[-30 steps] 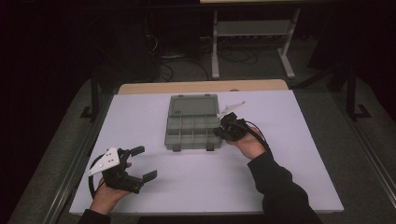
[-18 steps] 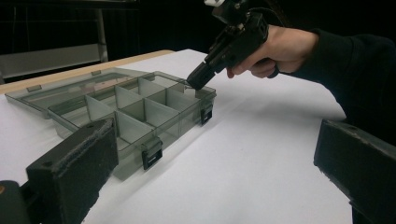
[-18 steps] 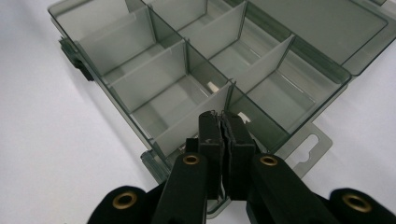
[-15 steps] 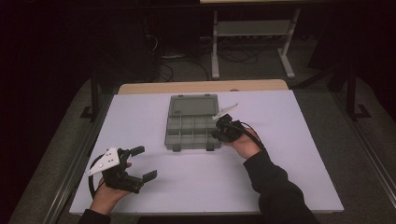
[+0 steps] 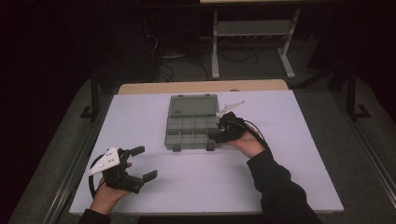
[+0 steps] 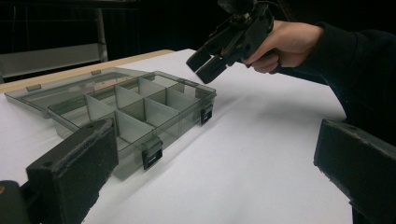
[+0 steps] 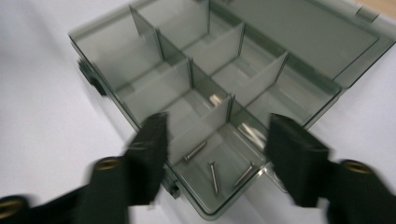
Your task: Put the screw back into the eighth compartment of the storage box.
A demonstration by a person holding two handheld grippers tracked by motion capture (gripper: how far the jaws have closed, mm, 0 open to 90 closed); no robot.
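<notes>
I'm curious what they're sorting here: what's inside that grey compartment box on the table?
The compartment box lies open. Three thin metal screws lie in the corner compartment below the right gripper, whose jaws have just opened. Other compartments look empty, though the dividers hide parts of their floors.

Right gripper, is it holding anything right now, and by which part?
Nothing. The right gripper has just opened, its jaws empty above the organizer box's corner compartment, where small screws lie. The left gripper is open and empty too.
</notes>
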